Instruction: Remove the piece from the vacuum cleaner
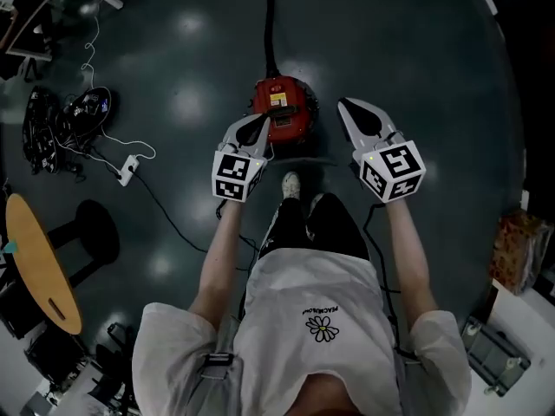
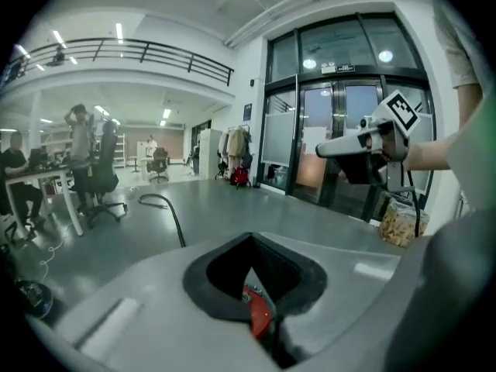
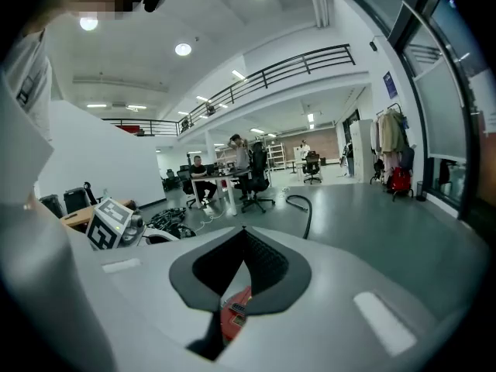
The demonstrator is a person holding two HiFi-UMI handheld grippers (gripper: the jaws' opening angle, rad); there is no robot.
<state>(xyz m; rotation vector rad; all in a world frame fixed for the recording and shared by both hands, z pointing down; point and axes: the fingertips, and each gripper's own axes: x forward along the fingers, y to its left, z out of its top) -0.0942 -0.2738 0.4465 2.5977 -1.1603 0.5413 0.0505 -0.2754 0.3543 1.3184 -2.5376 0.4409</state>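
Observation:
A red vacuum cleaner point(image 1: 282, 107) stands on the dark floor ahead of the person's feet, and its black hose point(image 1: 270, 16) runs away from it. My left gripper point(image 1: 259, 121) hovers over the cleaner's left side, jaws shut and holding nothing. My right gripper point(image 1: 348, 105) hangs to the right of the cleaner, also shut and empty. In the left gripper view the red body point(image 2: 258, 314) shows through the gap below the closed jaws of that gripper point(image 2: 249, 240). The right gripper view shows the same red body point(image 3: 234, 313) under its closed tips point(image 3: 243, 231).
A white power strip point(image 1: 127, 170) with cords lies at the left, near a heap of black gear point(image 1: 65, 120). A wooden table point(image 1: 39, 263) and a black stool point(image 1: 91, 232) stand at the lower left. A patterned bag point(image 1: 518, 250) sits at the right. People sit at desks point(image 3: 205, 178) farther off.

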